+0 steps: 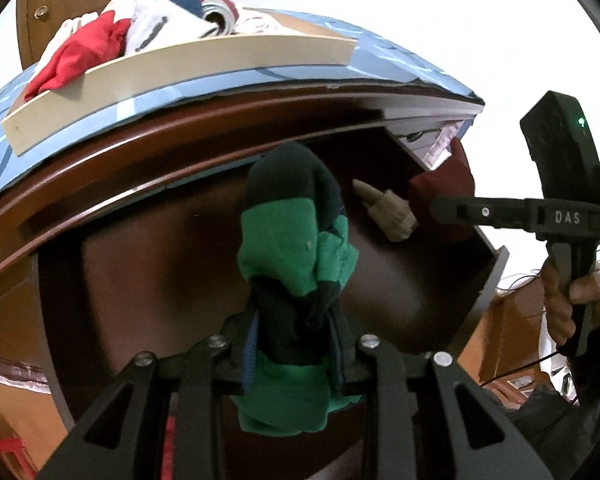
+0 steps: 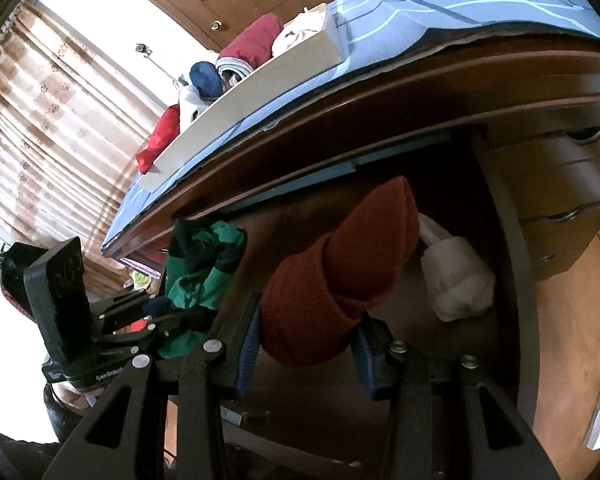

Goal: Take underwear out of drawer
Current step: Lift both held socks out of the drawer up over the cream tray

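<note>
Three rolled garments at the drawer (image 2: 516, 264), one tray (image 1: 172, 80), perhaps five garments heaped inside

A tray (image 1: 188, 68) of clothes (image 1: 112, 28) sits on the desk (image 2: 440, 92) above the open drawer (image 2: 512, 264).

Left tongs (image 1: 296, 356) and right tongs (image 2: 304, 356) both seem clamped, side by side.

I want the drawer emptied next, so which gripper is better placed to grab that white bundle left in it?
Probably the right gripper: the white bundle lies just beside its rust-red roll, while the left gripper sits farther over. Both are full, though, the left with the green and navy roll, so it must unload first.
</note>
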Demonstrator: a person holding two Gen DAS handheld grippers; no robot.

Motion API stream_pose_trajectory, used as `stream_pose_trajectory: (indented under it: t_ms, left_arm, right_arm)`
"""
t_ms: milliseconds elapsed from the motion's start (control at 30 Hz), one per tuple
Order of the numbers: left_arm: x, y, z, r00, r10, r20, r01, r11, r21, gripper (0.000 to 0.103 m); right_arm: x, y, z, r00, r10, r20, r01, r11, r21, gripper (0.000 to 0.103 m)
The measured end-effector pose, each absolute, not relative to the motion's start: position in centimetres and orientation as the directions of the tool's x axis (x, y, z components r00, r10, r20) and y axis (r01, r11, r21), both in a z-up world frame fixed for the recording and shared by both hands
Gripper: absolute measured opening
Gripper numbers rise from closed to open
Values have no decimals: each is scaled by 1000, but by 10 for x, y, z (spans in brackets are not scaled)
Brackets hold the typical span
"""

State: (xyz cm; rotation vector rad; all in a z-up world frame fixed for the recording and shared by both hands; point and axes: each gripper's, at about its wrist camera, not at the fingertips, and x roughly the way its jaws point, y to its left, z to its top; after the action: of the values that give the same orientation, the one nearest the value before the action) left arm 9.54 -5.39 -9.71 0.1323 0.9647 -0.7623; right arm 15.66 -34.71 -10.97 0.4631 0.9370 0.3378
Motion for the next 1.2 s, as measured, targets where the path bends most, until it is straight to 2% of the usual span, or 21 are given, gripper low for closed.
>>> stream_pose_trajectory:
  t_ms: [667, 1200]
  left_arm:
    - [72, -42, -16, 508, -585, -633, 619, 759, -204, 27]
    - [96, -52, 27, 639, -543, -545, 570, 810, -138, 27]
  right_arm:
    - [145, -327, -43, 652, 470, -595, -205, 864, 459, 43]
    - [170, -297, 9, 708, 461, -535, -296, 881, 368, 43]
